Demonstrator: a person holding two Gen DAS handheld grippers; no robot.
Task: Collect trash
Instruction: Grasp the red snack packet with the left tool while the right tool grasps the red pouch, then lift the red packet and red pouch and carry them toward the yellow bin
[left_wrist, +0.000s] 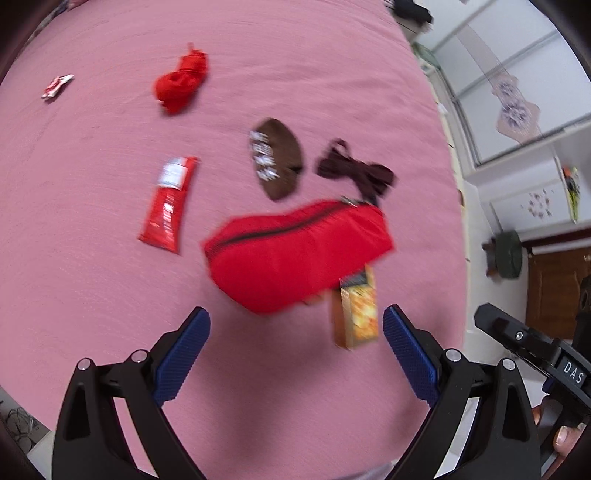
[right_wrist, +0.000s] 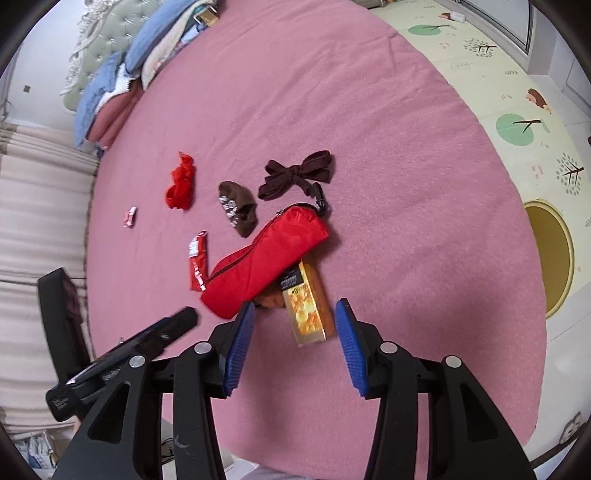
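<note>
Two tongs hang over my pink bed (right_wrist: 388, 155), both empty: left tongs (left_wrist: 295, 350) spread wide, right tongs (right_wrist: 293, 334) partly apart above the orange box (right_wrist: 308, 306). That box lies tucked under the red pouch (right_wrist: 266, 258). Beside it, a red wrapper (right_wrist: 197, 260); farther off, a small candy wrapper (right_wrist: 130, 217).

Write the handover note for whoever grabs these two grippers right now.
Left gripper: open, empty, above the pink bed cover.
Right gripper: open, empty, jaws either side of the gold box, not touching.
Trash lying loose: gold box partly under the red zip pouch, red wrapper, small red-white wrapper.
Also there: red cloth, brown sock, brown strap.
Done: nothing collected. Left: everything; no bin visible.
</note>
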